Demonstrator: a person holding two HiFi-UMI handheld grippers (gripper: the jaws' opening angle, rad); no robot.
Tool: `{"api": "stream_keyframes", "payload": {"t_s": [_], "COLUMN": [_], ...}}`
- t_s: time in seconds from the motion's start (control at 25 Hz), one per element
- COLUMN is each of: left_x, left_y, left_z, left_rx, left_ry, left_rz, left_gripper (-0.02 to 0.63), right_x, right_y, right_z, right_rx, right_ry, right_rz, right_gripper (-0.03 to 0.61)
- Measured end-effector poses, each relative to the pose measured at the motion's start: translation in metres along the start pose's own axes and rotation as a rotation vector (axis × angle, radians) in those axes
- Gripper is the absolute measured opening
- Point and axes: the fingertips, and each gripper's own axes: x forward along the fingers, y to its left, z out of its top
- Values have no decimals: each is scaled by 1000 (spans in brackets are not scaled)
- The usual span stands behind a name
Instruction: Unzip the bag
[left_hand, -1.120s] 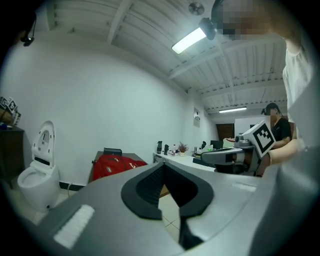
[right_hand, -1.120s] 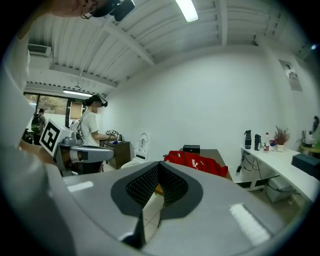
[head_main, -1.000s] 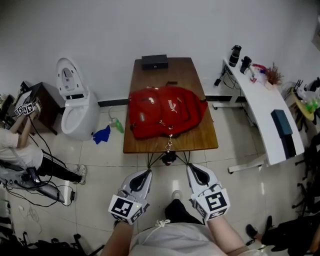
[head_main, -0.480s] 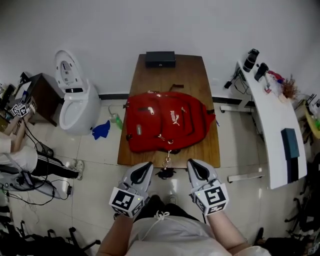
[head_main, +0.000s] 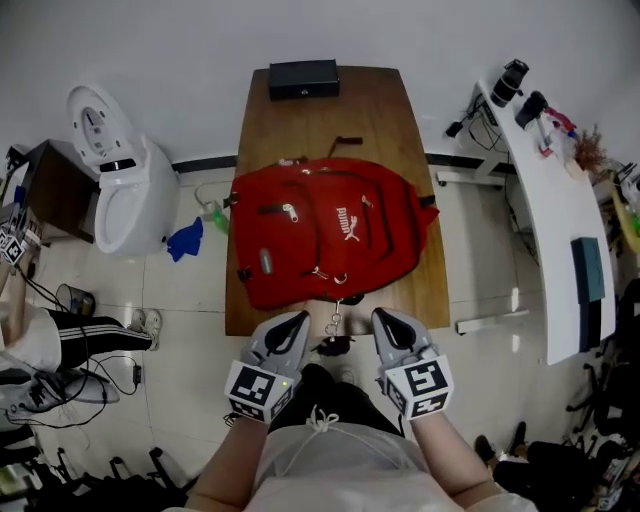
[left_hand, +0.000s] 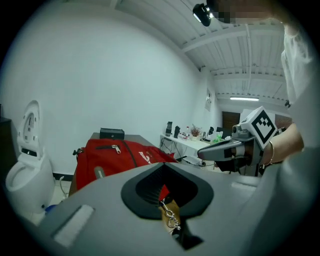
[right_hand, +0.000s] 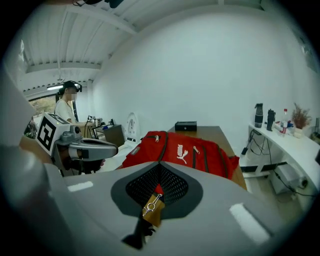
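Red bag (head_main: 325, 230) lies at centre frame on the table (head_main: 372, 105); left gripper (head_main: 293, 325) and right gripper (head_main: 384, 321), jaws closed and empty, flank its dangling zipper chain (head_main: 334, 322) below. Likely risk: closed jaws knock the chain aside instead of catching it

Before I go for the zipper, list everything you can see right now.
backpack: one, red, lying on the table's near half
table: one, brown wood, centre
box: one, black, table's far end
key chain: one, metal, hanging from the backpack at the near edge
toilet: one, white, floor left of the table
cloth: one, blue, floor beside the toilet
desk: one, white, right
flasks: two, dark, desk's far end
left gripper: one, grey, shut, near edge
right gripper: one, grey, shut, near edge
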Motion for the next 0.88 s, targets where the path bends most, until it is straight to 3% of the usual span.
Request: {"api": "stream_keyframes", "payload": {"t_s": [0.2, 0.4, 0.52, 0.76, 0.88], "left_x": [31, 58, 67, 76, 79], "left_y": [34, 48, 52, 67, 65], "left_z": [-32, -61, -80, -101, -100], "left_rx": [-53, -73, -96, -154, -122], "left_ry": [82, 161, 195, 237, 250], "left_rz": [24, -25, -32, -28, -53], "left_gripper": [0, 0, 0, 0, 0], "right_x": [49, 88, 104, 132, 140], "right_y": [1, 13, 18, 21, 15], "right_z": [-44, -90, -117, -152, -157], "right_rx": [71, 134, 143, 148, 165], "right_ry": [135, 292, 367, 473, 485], "right_rz": [27, 108, 126, 85, 24], "right_gripper": [11, 139, 176, 187, 187]}}
